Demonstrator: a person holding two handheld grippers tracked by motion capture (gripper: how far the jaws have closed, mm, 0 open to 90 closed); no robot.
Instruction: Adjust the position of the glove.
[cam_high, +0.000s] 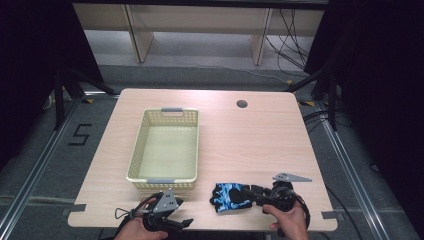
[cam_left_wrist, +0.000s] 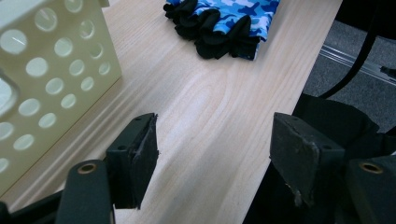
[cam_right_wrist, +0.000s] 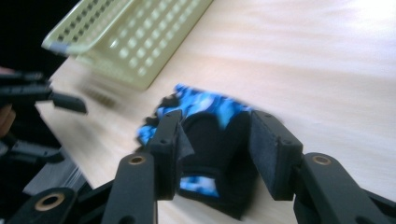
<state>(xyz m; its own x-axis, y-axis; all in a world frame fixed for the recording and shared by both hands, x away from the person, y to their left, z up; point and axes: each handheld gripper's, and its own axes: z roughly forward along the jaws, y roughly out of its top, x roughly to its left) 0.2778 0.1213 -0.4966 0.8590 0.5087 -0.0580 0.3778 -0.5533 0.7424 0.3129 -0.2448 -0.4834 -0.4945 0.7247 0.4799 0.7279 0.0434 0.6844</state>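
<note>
A blue camouflage fingerless glove (cam_high: 230, 196) with black trim lies flat on the wooden table (cam_high: 250, 145) near its front edge. My right gripper (cam_high: 248, 193) lies low beside it on the right, pointing left. In the right gripper view its jaws (cam_right_wrist: 217, 140) stand apart on either side of the glove's (cam_right_wrist: 205, 105) black end, so it is open. My left gripper (cam_high: 181, 212) sits at the front edge below the basket, open, with bare wood between its jaws (cam_left_wrist: 215, 149). The glove (cam_left_wrist: 229, 18) lies farther ahead of it.
A pale yellow perforated basket (cam_high: 135, 150) stands empty left of centre, with its near wall (cam_left_wrist: 56, 70) close to my left gripper. A cable hole (cam_high: 242, 104) sits at the table's far side. The table's front edge runs just under both hands.
</note>
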